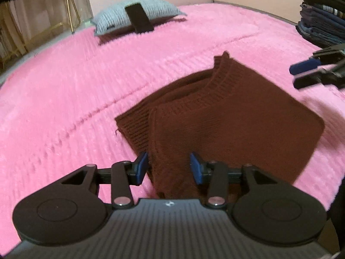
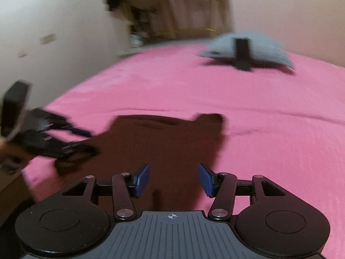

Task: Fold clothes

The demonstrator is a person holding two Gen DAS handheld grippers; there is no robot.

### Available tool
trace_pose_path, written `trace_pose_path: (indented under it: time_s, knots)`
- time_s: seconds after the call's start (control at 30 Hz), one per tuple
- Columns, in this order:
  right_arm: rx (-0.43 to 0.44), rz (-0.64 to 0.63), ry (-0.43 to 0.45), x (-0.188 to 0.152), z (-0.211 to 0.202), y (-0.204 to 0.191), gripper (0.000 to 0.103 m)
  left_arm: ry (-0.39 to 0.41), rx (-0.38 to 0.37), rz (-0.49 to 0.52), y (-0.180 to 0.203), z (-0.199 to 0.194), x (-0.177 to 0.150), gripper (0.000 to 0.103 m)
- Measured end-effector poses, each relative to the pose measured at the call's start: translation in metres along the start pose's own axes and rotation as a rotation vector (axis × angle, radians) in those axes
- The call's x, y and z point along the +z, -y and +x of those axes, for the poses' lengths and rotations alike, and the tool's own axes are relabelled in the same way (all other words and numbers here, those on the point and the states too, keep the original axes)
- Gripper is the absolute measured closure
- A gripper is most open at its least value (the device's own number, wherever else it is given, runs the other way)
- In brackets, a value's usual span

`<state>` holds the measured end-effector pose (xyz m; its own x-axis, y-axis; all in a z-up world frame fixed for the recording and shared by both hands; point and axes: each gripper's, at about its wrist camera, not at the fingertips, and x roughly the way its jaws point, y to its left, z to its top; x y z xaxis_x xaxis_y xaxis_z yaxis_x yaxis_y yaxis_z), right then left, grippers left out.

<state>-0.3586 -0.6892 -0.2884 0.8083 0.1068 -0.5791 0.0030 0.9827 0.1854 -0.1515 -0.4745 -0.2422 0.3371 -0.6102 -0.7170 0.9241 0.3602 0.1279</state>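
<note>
A folded dark maroon knit sweater [image 1: 226,118] lies on the pink bedspread [image 1: 86,86], its ribbed collar pointing away. My left gripper [image 1: 169,168] is open over the sweater's near edge, blue pads either side of the fabric, gripping nothing. My right gripper [image 2: 173,179] is open above the sweater [image 2: 161,142] in the blurred right wrist view, holding nothing. The right gripper also shows at the right edge of the left wrist view [image 1: 310,73], and the left gripper shows at the left of the right wrist view [image 2: 71,138].
A grey knit pillow [image 1: 138,15] with a black strap lies at the far side of the bed. A stack of folded dark and blue clothes [image 1: 323,15] sits at the far right. A gold rack [image 1: 71,4] stands beyond the bed's left edge.
</note>
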Motion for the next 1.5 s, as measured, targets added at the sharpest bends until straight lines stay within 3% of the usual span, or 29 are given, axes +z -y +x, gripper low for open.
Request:
trace_pose_path:
  time_s: [0.13, 0.2, 0.3, 0.5, 0.6, 0.73, 1.07, 1.33, 1.4, 1.43, 1.5]
  knots:
    - [0.068, -0.006, -0.07, -0.025, 0.005, -0.019, 0.05, 0.039, -0.022, -0.009, 0.013, -0.023, -0.013, 0.067]
    - [0.072, 0.045, -0.125, -0.039, 0.016, -0.014, 0.05, -0.001, -0.03, -0.004, 0.018, -0.019, -0.022, 0.067]
    - [0.072, 0.162, -0.105, -0.039, 0.013, -0.006, 0.05, -0.02, 0.001, 0.032, 0.025, -0.013, -0.032, 0.066]
    - [0.013, 0.076, -0.108, -0.032, 0.002, -0.023, 0.05, 0.006, 0.032, 0.009, 0.033, -0.037, -0.024, 0.067]
    - [0.008, 0.127, -0.117, -0.039, -0.003, -0.022, 0.05, -0.047, 0.033, 0.032, 0.044, -0.032, -0.031, 0.067]
    - [0.012, 0.221, -0.102, -0.034, -0.014, -0.013, 0.05, -0.051, 0.046, 0.018, 0.05, -0.028, -0.038, 0.067]
    - [-0.013, 0.151, -0.11, -0.038, -0.035, -0.03, 0.049, -0.058, 0.065, 0.028, 0.055, -0.027, -0.04, 0.067]
    - [-0.123, -0.102, -0.158, -0.048, -0.034, -0.045, 0.049, -0.053, 0.073, 0.034, 0.058, -0.026, -0.041, 0.067]
    - [-0.123, -0.129, -0.162, -0.05, -0.032, -0.047, 0.042, -0.054, 0.074, 0.034, 0.059, -0.026, -0.041, 0.067]
    - [-0.123, -0.138, -0.161, -0.05, -0.031, -0.048, 0.032, -0.055, 0.074, 0.035, 0.059, -0.026, -0.041, 0.067]
    - [-0.127, -0.175, -0.155, -0.05, -0.029, -0.052, 0.03, -0.054, 0.074, 0.035, 0.058, -0.027, -0.041, 0.067]
